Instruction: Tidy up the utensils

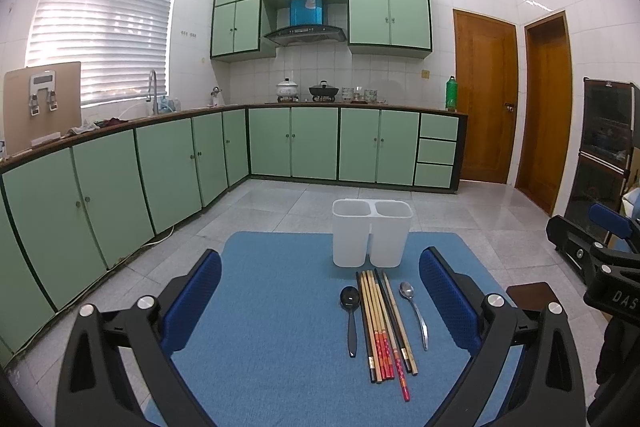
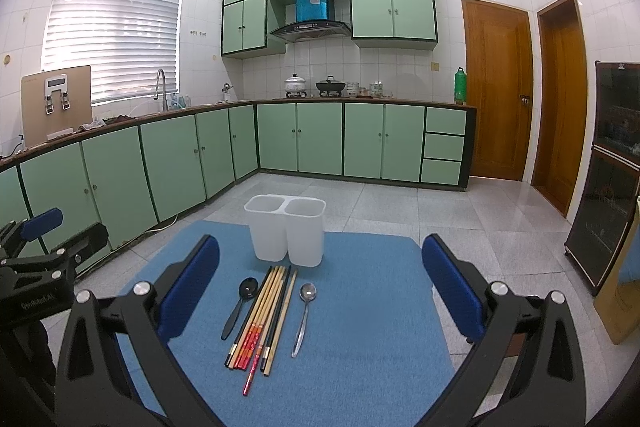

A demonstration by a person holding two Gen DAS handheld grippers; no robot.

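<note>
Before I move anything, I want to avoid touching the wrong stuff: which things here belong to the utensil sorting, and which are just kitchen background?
For the job:
white two-compartment holder
black spoon
chopsticks
metal spoon
blue mat

Just lying about:
white pot
black wok
green bottle
faucet

Left gripper (image 1: 320, 301) I hold wide apart, gripping nothing | blue mat (image 1: 272, 327) under it | white two-compartment holder (image 1: 371, 233) upright at the mat's far edge | nearer: black spoon (image 1: 350, 315), bundle of chopsticks (image 1: 386, 327), metal spoon (image 1: 414, 311), side by side | right gripper (image 1: 600, 247) at right edge, jaws possibly apart, I can't tell.
</note>
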